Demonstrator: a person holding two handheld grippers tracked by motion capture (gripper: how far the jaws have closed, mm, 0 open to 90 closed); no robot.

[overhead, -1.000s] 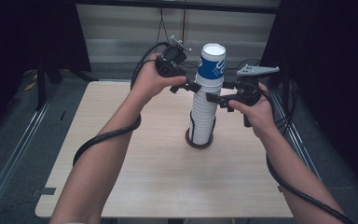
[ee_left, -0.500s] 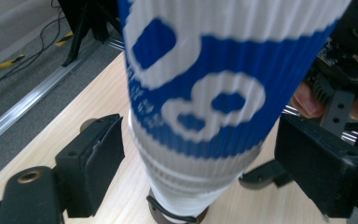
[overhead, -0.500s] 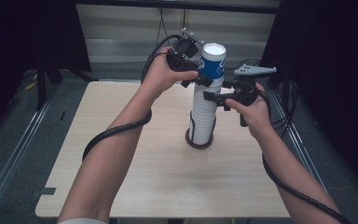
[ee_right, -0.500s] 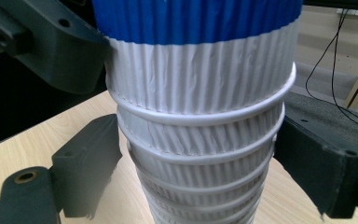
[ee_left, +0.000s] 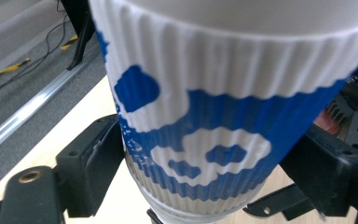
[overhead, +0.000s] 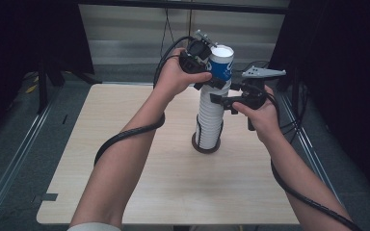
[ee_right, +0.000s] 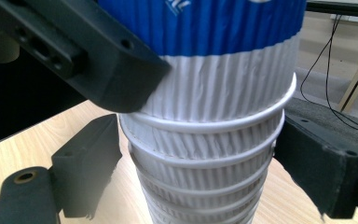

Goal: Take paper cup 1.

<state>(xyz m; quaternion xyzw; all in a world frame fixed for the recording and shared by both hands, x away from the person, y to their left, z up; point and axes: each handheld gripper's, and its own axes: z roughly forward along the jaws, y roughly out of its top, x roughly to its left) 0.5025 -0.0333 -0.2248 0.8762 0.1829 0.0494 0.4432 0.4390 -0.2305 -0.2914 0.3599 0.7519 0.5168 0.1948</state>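
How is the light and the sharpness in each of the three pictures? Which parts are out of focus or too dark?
High view: the table is evenly lit, the surroundings almost black, the image a little soft. Left gripper view: the top cup is very near and slightly blurred, its white upper band bright. Right gripper view: the cup stack shows sharp ribs, the black jaws at the edges look soft, and the left background is dark.

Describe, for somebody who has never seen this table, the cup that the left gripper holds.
On the wooden table stands one tall stack of white ribbed paper cups. The top cup sits at its very top, between the left gripper jaws. It alone carries a blue printed pattern; the cups below it are plain white.
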